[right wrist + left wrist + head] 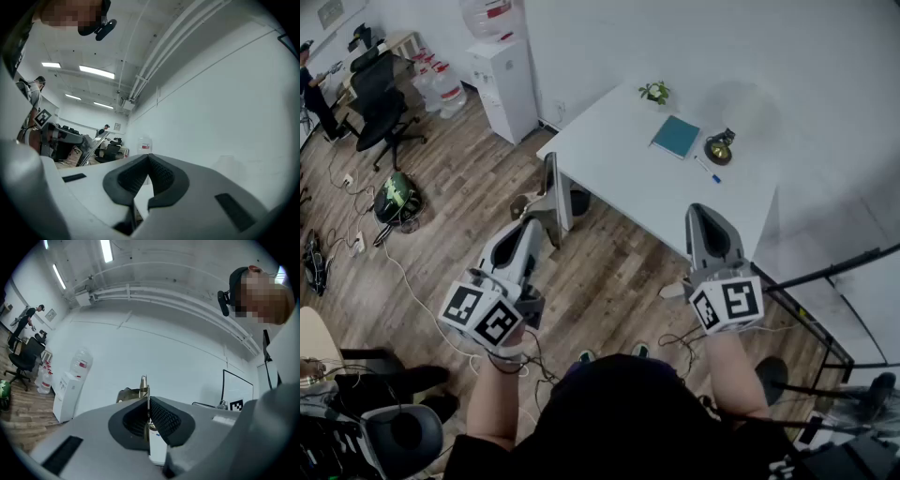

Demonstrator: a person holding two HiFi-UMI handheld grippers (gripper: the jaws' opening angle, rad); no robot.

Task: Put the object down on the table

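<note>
— Grippers?
— Left gripper and right gripper both pressed together, nothing between them.
— The object?
— Likely the teal notebook, lying on the white table at one o'clock, a pen at its four o'clock.

You have the white surface ahead of you, one corner turned toward your left side. A closed teal notebook lies flat on its far part. Just to the right of it sits a dark round object with a brassy middle, upright on its base. A small blue pen lies on the surface near both, touching neither.
</note>
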